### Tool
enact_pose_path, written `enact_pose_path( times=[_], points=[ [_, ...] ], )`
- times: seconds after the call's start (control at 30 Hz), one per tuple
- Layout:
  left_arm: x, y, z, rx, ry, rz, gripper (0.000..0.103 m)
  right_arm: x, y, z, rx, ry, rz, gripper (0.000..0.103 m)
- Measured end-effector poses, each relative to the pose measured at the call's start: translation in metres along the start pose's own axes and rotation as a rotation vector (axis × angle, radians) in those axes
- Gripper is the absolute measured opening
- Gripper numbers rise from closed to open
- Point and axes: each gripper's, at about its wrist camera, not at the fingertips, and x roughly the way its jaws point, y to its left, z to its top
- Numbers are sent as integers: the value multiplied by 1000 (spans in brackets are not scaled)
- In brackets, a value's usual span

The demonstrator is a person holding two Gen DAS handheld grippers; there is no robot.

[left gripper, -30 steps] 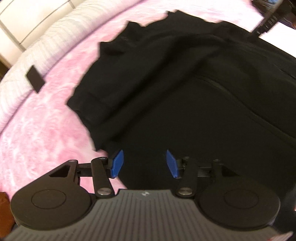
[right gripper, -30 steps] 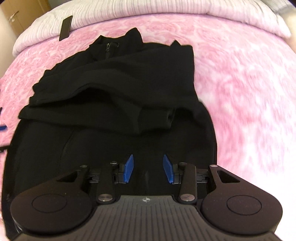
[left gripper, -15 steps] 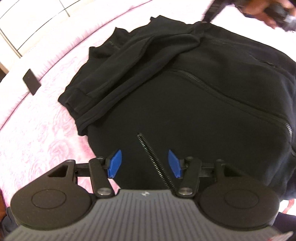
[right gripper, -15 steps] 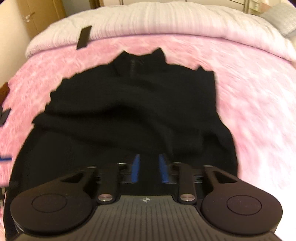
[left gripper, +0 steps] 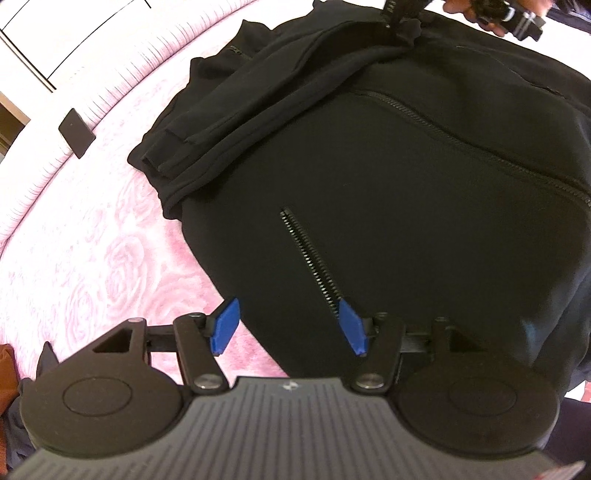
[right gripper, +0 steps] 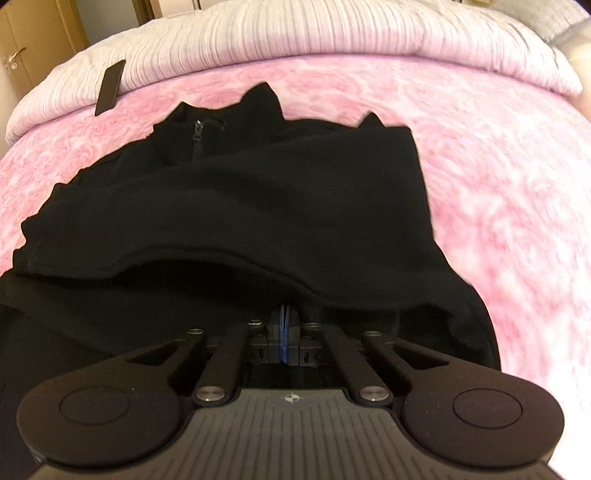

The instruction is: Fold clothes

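Because the black jacket (left gripper: 388,177) lies spread on the pink rose-patterned blanket (left gripper: 92,266) with its front up, the left wrist view looks along its body from the hem end: a pocket zipper (left gripper: 306,254) runs near the camera and the long front zipper (left gripper: 461,144) slants across to the right. A sleeve (left gripper: 236,110) lies folded across the chest toward the far left, its cuff stacked at the jacket's left edge, which I judge to be a fold laid to narrow the garment. The left gripper (left gripper: 288,326) hangs over the near hem with its blue pads wide apart, holding nothing; whether they touch the cloth I cannot tell. At the far right a hand (left gripper: 484,14) holds the other tool over the folded sleeve.

In the right wrist view the collar (right gripper: 199,136) with its short zip sits at the far side, near the white ribbed bedding (right gripper: 332,40), where a small dark flat object (right gripper: 110,86) also rests. The right gripper (right gripper: 284,325) has its pads pressed together, its tips tucked under the folded sleeve's near edge. It seems pinched on that cloth, probably to carry or smooth the fold.
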Motion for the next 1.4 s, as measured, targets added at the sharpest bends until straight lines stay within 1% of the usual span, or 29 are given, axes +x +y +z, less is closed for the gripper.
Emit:
enact_pose_path(
  times=[0.13,0.2,0.27,0.33,0.43,0.53,0.57,0.67,0.7,0.73,0.83,0.87,0.93,1.0,1.07,1.13,1.17,1.27,1.4],
  points=[
    [-3,-7,6,9,-4,8,57,-5,-6,2,17,38,33,0],
    [-5,-11,8,-1,-7,11,59,-21,-3,5,11,-10,49,0],
    [-7,-15,7,-4,-7,16,60,-31,5,12,-39,-75,67,19],
    [-9,-20,5,-6,-7,22,60,-27,13,21,-71,-113,98,20],
    [-11,-27,2,-8,-7,31,60,-4,19,31,-73,-136,109,21],
    [-14,-33,-2,-11,-4,42,60,36,23,27,-47,4,142,22],
    [-16,-33,-4,-12,2,49,60,38,25,25,-58,1,140,22],
    [-23,-32,-12,-34,13,69,61,21,27,27,-71,-16,133,22],
    [-26,-31,-15,-42,17,75,62,16,27,24,-84,-4,137,22],
    [-28,-31,-18,-49,22,80,62,12,27,20,-104,16,142,23],
    [-31,-33,-26,-67,42,89,64,-1,28,8,-162,74,154,39],
    [-32,-34,-29,-75,49,88,65,-3,28,5,-164,98,158,39],
    [-38,-37,-35,-84,53,90,65,-23,22,-5,-140,80,155,40],
    [-47,-41,-42,-74,47,99,69,-51,16,-18,-126,60,172,43],
    [-60,-47,-54,-53,33,108,73,-81,11,-36,-148,49,187,49],
    [-73,-54,-66,-34,18,114,74,-110,9,-61,-205,49,193,51],
    [-79,-60,-72,-11,8,115,74,-122,9,-74,-233,55,193,53],
    [-96,-81,-85,85,-29,117,74,-152,10,-112,-285,100,188,53],
    [-106,-119,-90,224,-80,69,74,-183,17,-156,-351,136,186,55]
  ],
)
